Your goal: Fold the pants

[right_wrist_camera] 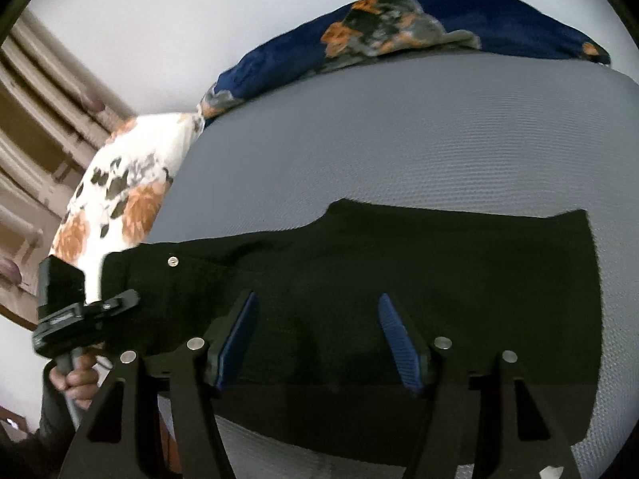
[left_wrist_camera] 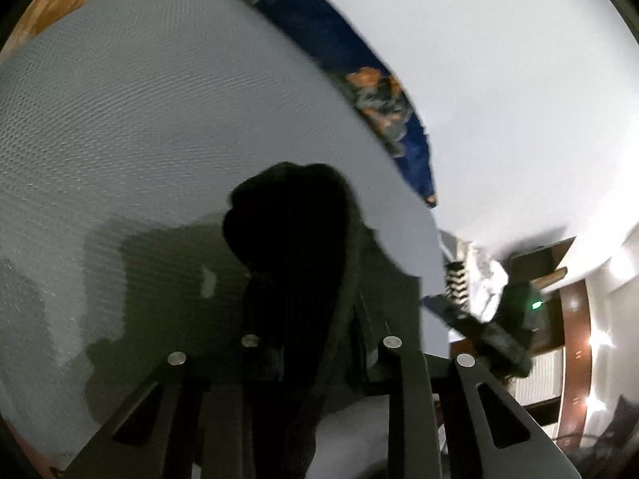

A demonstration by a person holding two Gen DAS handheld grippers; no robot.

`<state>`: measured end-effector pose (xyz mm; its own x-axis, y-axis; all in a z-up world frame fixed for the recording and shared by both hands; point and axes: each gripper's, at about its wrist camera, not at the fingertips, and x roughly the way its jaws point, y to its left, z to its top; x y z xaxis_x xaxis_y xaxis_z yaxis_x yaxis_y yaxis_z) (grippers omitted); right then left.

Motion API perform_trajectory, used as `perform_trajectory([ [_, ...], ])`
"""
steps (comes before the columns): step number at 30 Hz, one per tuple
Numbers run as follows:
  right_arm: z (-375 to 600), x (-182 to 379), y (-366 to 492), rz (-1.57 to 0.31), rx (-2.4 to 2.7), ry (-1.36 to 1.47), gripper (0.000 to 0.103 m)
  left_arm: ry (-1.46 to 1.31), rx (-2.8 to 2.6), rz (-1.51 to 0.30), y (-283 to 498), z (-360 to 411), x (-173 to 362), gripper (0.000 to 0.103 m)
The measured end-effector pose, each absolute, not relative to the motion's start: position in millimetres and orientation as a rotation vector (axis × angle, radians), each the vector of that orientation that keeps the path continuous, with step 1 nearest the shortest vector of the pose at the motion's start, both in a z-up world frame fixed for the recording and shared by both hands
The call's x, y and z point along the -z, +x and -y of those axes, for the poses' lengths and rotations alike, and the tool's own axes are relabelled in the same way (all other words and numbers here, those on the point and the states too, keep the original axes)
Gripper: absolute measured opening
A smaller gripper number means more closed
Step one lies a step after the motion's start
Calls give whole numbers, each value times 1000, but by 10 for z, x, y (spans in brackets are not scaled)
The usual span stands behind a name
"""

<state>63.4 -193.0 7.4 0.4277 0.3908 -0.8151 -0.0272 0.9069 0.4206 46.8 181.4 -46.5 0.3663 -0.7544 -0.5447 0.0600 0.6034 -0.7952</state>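
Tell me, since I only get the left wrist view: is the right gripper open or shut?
Observer: Open. The right gripper has its blue pads spread above the black pants.
Operator: Are the pants lying flat there?
Observer: Mostly, spread across the grey mattress.
Operator: Which end am I holding?
Observer: A silver button shows near the left gripper, so likely the waist.

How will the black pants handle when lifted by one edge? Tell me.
Probably floppy: the pants bunch into soft folds at the left gripper. Likely to sag and drape, since they lie flat on the grey mattress.
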Motion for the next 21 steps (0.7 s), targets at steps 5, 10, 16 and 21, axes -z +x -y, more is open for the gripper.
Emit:
perform_trajectory([
  [5,2261,-150,503,-1057,-233,395,61,-801,605,-1073,459,-1331,157,24],
  [10,2670,-242,317,-994,-187,409,62,-765,641,-1047,520,-731,-71,22],
  [16,3198,-209,96,-952,-116,474,64,-716,654,-1079,600,8,-54,22],
  [21,3502,-75,-29,-955,-62,501,64,-643,663,-1097,713,573,5,22],
])
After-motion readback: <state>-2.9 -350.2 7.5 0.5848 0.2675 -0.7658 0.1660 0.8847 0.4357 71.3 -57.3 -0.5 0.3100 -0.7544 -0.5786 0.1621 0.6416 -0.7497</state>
